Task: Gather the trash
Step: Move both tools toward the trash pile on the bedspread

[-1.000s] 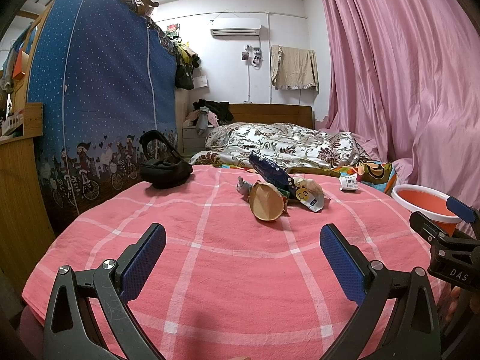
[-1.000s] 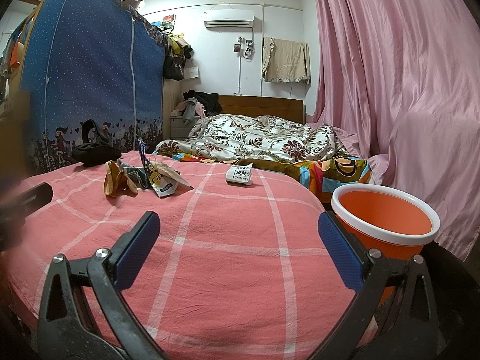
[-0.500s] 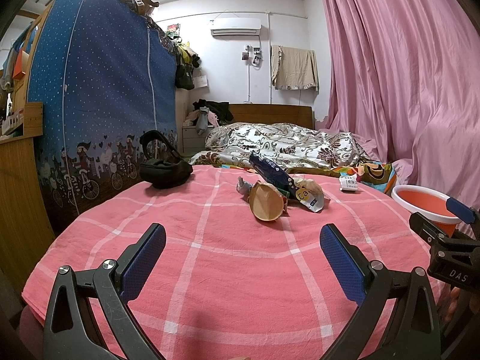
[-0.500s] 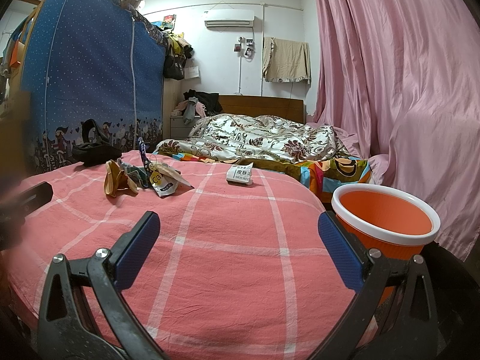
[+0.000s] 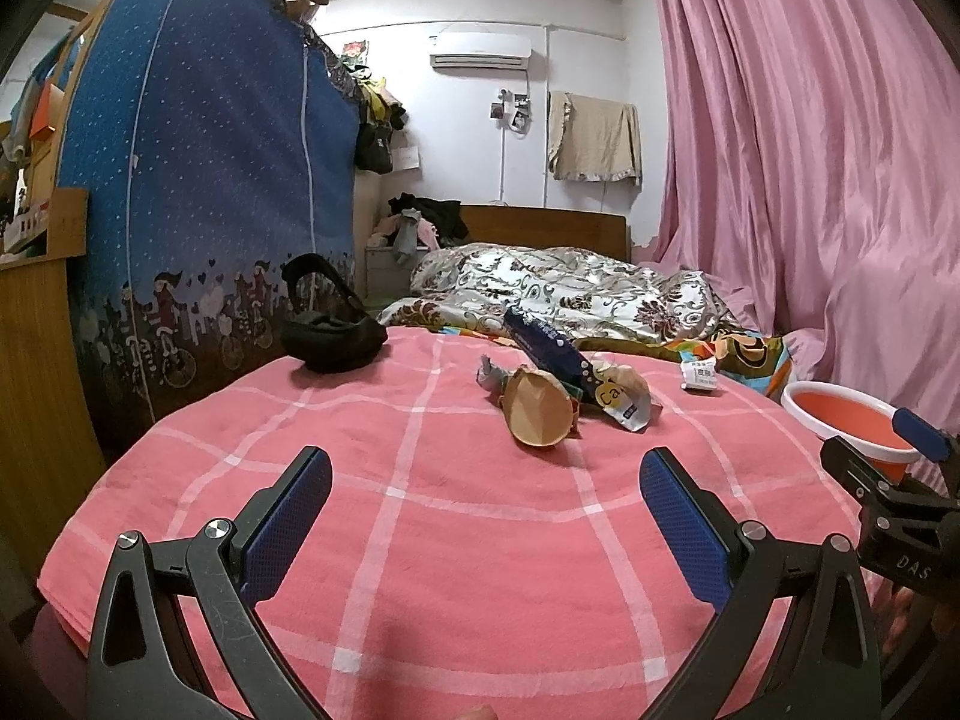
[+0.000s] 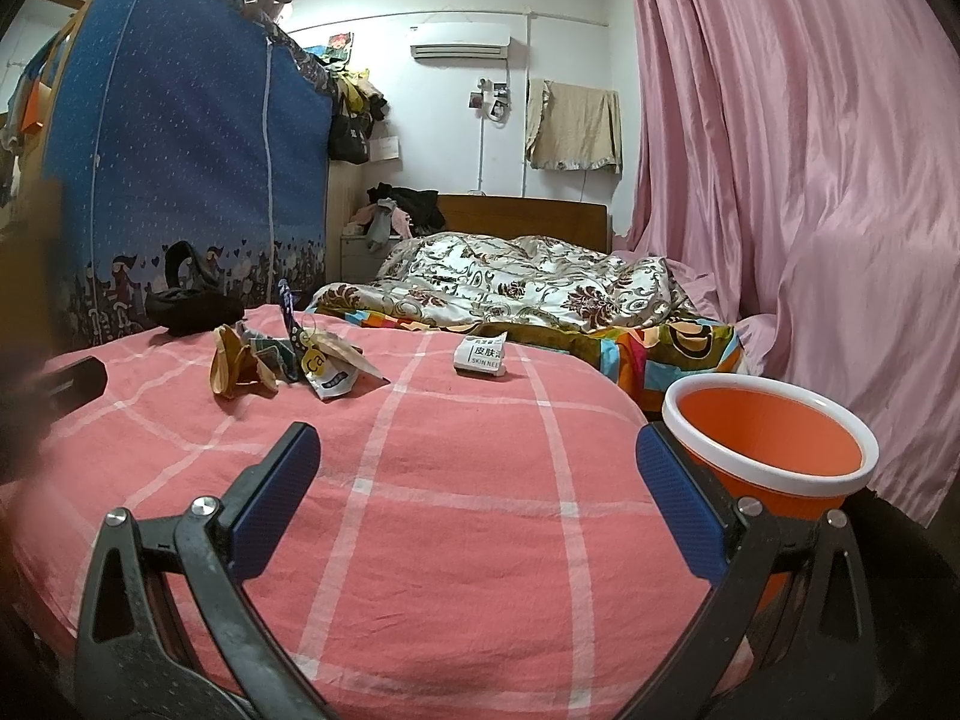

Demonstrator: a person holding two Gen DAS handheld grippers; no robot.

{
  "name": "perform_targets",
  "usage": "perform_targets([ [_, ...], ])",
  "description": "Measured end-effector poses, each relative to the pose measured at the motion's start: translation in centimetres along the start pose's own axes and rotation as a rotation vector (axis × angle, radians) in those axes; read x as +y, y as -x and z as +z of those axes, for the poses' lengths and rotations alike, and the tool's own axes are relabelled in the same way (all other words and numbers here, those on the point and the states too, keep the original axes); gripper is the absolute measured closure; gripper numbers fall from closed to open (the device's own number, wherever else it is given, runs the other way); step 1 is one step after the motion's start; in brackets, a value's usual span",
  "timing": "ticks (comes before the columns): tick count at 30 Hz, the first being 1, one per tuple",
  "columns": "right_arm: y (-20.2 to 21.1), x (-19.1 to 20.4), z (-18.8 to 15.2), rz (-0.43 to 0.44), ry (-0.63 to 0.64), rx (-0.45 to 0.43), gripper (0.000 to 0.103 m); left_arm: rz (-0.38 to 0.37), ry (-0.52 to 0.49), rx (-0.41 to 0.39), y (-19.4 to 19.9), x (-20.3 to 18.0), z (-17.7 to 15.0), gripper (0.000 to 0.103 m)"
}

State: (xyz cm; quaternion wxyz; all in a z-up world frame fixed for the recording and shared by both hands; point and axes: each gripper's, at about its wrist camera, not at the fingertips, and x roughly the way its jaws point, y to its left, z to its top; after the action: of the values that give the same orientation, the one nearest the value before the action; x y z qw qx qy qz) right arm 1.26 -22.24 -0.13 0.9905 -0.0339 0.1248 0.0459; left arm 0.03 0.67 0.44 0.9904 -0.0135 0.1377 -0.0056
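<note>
A pile of trash lies on the pink checked cloth: a crumpled brown paper cup [image 5: 537, 414], a dark blue wrapper [image 5: 543, 345] and a white-yellow packet [image 5: 624, 399]. A small white sachet [image 5: 699, 376] lies apart, further right. The pile [image 6: 282, 360] and sachet [image 6: 480, 355] also show in the right wrist view. An orange bin with a white rim [image 6: 771, 441] stands off the table's right edge. My left gripper [image 5: 483, 480] is open and empty, short of the pile. My right gripper [image 6: 477, 471] is open and empty, left of the bin.
A black bag [image 5: 333, 333] sits at the table's far left. A blue fabric wardrobe [image 5: 198, 210] stands on the left, a bed with a patterned quilt [image 6: 522, 288] behind the table, and a pink curtain [image 6: 810, 210] on the right.
</note>
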Motion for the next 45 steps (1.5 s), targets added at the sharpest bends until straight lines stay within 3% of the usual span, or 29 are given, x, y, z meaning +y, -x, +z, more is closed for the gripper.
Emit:
perform_targets([
  [14, -0.9, -1.1, 4.0, 0.005, -0.024, -0.049, 0.0, -0.017, -0.019, -0.064, -1.0, 0.2, 2.9, 0.002],
  [21, -2.8, -0.5, 7.6, 0.073, 0.006, -0.133, 0.0, -0.008, 0.001, -0.104, -2.4, 1.9, 5.4, 0.002],
  [29, -6.9, 0.6, 9.8, 0.185, 0.054, -0.135, 0.0, -0.014, -0.004, -0.143, -3.9, 2.9, 7.2, 0.002],
  [36, -9.7, 1.8, 9.3, 0.237, 0.107, -0.069, 0.0, -0.034, -0.033, -0.062, -6.1, 1.9, 7.2, 0.005],
  [37, -10.1, 1.7, 9.1, 0.241, 0.109, -0.056, 0.003, -0.041, -0.037, -0.048, -6.3, 1.7, 7.1, 0.008],
  [39, -11.0, 1.5, 8.8, 0.237, 0.104, -0.02, 0.018, -0.059, -0.042, -0.019, -6.8, 1.3, 6.9, 0.01],
  [45, -13.2, 0.5, 7.7, 0.312, 0.046, 0.085, 0.031, -0.113, -0.034, 0.098, -8.7, 0.6, 6.2, 0.033],
])
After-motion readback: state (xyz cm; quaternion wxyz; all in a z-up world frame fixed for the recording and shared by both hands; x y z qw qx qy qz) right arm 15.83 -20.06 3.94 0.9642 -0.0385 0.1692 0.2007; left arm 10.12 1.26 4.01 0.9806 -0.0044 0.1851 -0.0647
